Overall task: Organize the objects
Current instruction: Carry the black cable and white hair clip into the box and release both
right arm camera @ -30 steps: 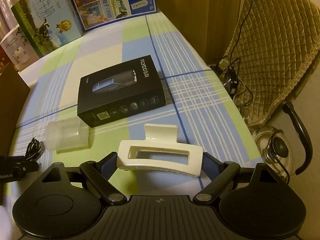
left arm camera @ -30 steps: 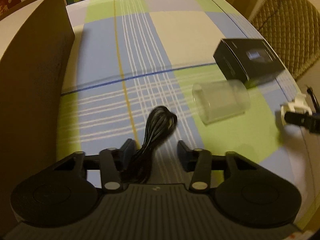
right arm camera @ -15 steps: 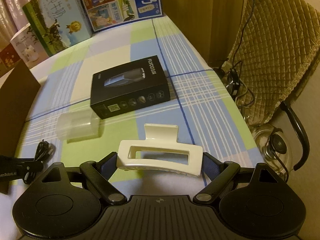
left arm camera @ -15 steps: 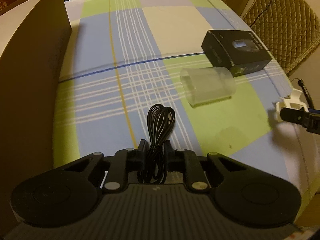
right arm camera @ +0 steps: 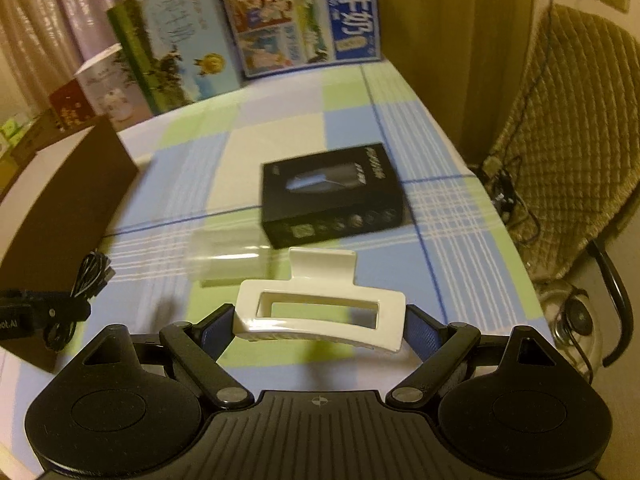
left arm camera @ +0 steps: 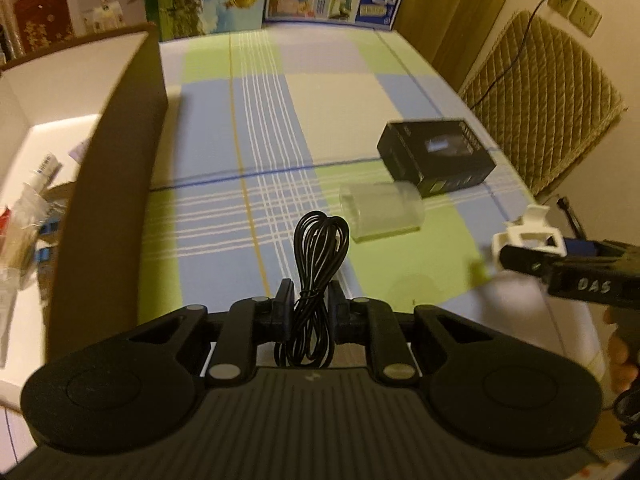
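Observation:
My left gripper is shut on a coiled black cable, which hangs lifted above the checked tablecloth. My right gripper is shut on a wide white hair claw clip, held by its two ends above the table. From the left wrist view that clip and the right gripper show at the far right. From the right wrist view the cable and the left gripper show at the far left. A clear plastic cup lies on its side beside a black product box.
A tall cardboard box stands open on the left and holds several small items. Printed cartons line the table's far edge. A quilted chair and a kettle on the floor sit off the right edge.
The left gripper shut on the cable and rose with it off the cloth. The right gripper, still holding the clip, lifted and drifted, so the cardboard box's inside came into view.

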Available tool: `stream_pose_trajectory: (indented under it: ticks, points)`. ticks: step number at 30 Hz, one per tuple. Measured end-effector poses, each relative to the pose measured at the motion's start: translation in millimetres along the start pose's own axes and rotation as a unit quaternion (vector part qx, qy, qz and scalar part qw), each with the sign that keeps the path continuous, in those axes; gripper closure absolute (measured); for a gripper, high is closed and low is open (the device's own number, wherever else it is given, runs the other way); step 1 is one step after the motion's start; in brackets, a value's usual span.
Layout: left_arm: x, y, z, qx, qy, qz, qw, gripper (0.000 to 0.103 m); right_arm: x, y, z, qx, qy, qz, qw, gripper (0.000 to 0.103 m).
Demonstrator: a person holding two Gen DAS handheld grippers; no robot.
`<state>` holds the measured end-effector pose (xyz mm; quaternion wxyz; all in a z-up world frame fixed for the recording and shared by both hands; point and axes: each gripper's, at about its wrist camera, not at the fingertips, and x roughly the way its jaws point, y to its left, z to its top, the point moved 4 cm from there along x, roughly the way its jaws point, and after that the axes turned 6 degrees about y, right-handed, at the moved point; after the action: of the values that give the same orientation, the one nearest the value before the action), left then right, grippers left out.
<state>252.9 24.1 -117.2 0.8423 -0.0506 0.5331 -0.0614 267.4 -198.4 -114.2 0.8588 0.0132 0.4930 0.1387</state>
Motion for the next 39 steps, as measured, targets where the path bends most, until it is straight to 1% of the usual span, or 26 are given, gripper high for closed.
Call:
stream_pose_trajectory:
  ticks: [5, 12, 21, 31, 36, 39]
  points:
    - [-27, 8, -1, -0.014, -0.027, 0.001, 0.9995, 0.09, -7, 27, 6, -0.028, -0.012, 0.02, 0.999, 0.018]
    - [-64, 32, -2, -0.036, -0.066, 0.008, 0.9972, 0.09, -13, 72, 16, -0.076, -0.028, 0.052, 0.995, 0.018]
    - [-104, 85, -10, -0.079, -0.102, 0.042, 0.9908, 0.09, -15, 149, 20, -0.141, -0.036, 0.113, 0.983, 0.018]
    - [-125, 152, -28, -0.13, -0.109, 0.08, 0.9824, 0.09, -13, 232, 23, -0.199, -0.044, 0.169, 0.964, 0.018]
    - [-129, 176, -32, -0.142, -0.109, 0.086, 0.9801, 0.09, -6, 267, 29, -0.218, -0.05, 0.182, 0.958, 0.018]
    - [-129, 190, -30, -0.142, -0.107, 0.087, 0.9802, 0.09, 4, 283, 37, -0.222, -0.048, 0.184, 0.956, 0.018]
